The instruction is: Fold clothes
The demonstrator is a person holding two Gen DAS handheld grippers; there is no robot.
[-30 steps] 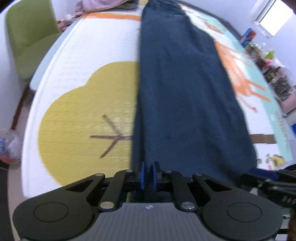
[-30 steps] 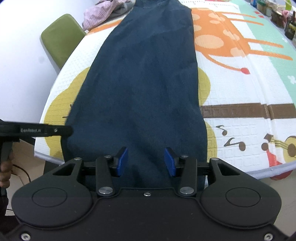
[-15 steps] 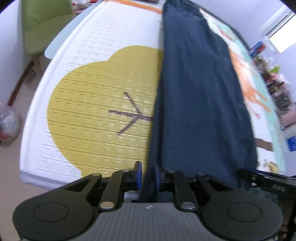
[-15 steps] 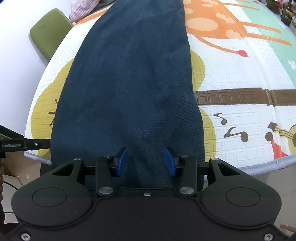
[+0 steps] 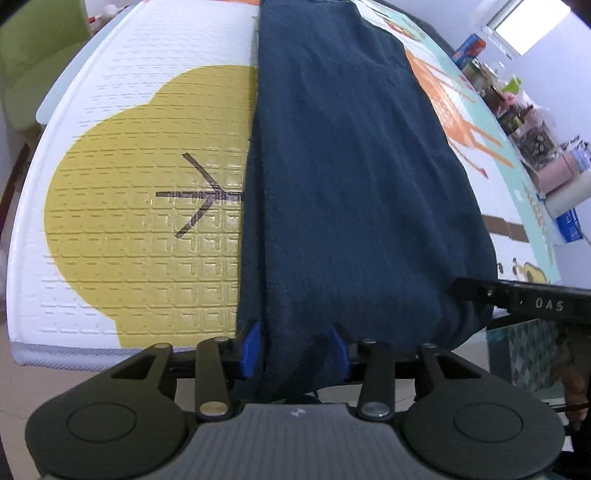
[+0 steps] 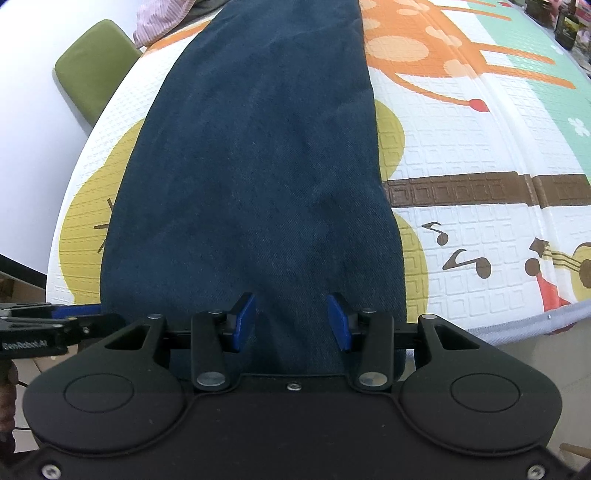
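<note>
So the dark blue jeans [image 5: 354, 192] are laid out long and flat down the play mat [image 5: 147, 258] covering the worktop, running from 6 toward 12 o'clock in both views, with the near end hanging off the front edge.

No real containers up close; the left wrist view has a cluttered shelf of boxes and jars [image 5: 524, 122] out at 2 o'clock, too small to tell what's in them.

Only the left wrist view shows the yellow tree shape with the brown arrow-like branch at 9 o'clock. Only the right wrist view shows the orange giraffe, the music notes and a pinkish heap of clothes [image 6: 162, 18] at 11 o'clock. A green chair [image 6: 92, 70] is in both.

The left gripper [image 5: 293, 345] has its jaws opening, the jeans' near edge between the blue pads. The right gripper [image 6: 291, 321] jaws stand partway apart, denim between, pads not pressing.
</note>
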